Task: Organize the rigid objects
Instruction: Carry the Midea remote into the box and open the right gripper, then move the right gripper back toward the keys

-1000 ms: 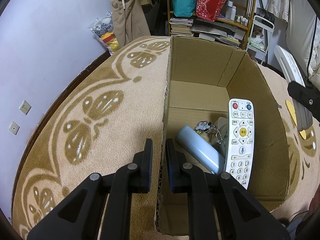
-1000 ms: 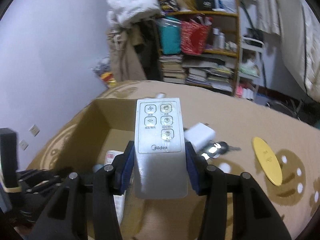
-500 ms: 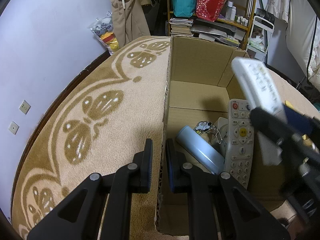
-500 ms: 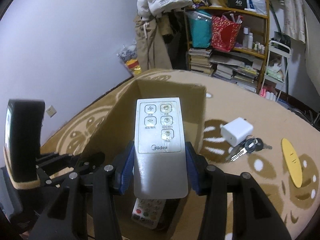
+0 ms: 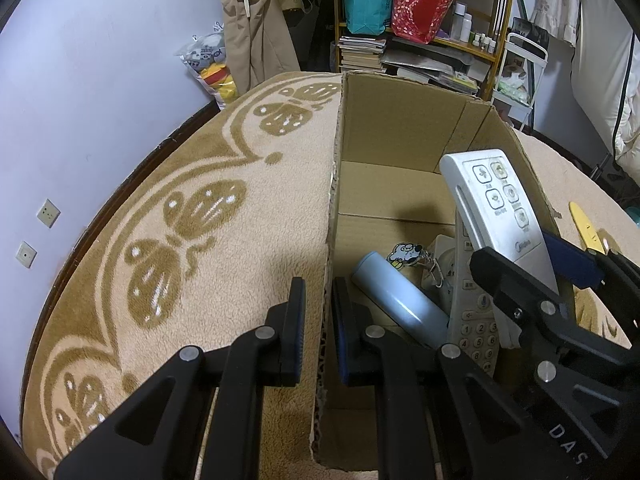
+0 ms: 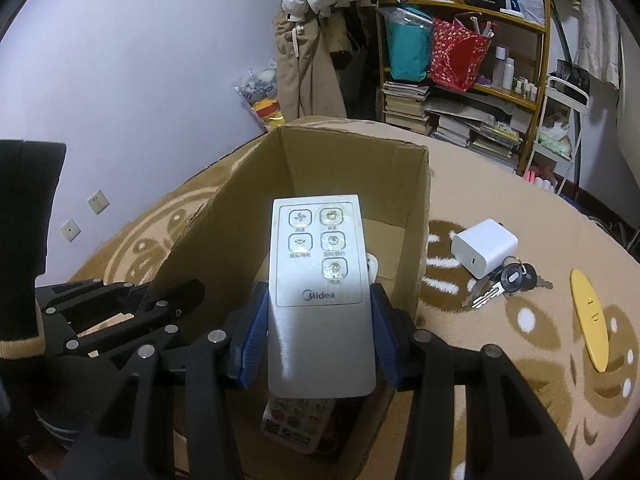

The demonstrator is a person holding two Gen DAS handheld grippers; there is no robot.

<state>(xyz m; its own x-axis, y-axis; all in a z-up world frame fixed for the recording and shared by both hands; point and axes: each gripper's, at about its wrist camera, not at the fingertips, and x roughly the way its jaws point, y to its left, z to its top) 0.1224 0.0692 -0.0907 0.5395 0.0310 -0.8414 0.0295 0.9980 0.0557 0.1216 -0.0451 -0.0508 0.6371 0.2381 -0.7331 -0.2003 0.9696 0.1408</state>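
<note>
My right gripper (image 6: 318,336) is shut on a white Midea remote (image 6: 320,280) and holds it above the open cardboard box (image 6: 352,160); it also shows in the left wrist view (image 5: 496,208). My left gripper (image 5: 318,320) is shut on the box's left wall (image 5: 330,240). Inside the box lie a long white TV remote (image 5: 474,320), a pale blue bottle (image 5: 400,300) and a cartoon keychain (image 5: 406,254).
On the rug to the right of the box lie a white charger (image 6: 484,252), keys (image 6: 504,284) and a yellow oval piece (image 6: 590,316). A cluttered shelf (image 6: 460,92) and hanging coats (image 6: 304,68) stand behind. A wall is on the left.
My right gripper has carried the Midea remote leftward from beside the box to above its inside. My left gripper has kept its hold on the box wall.
</note>
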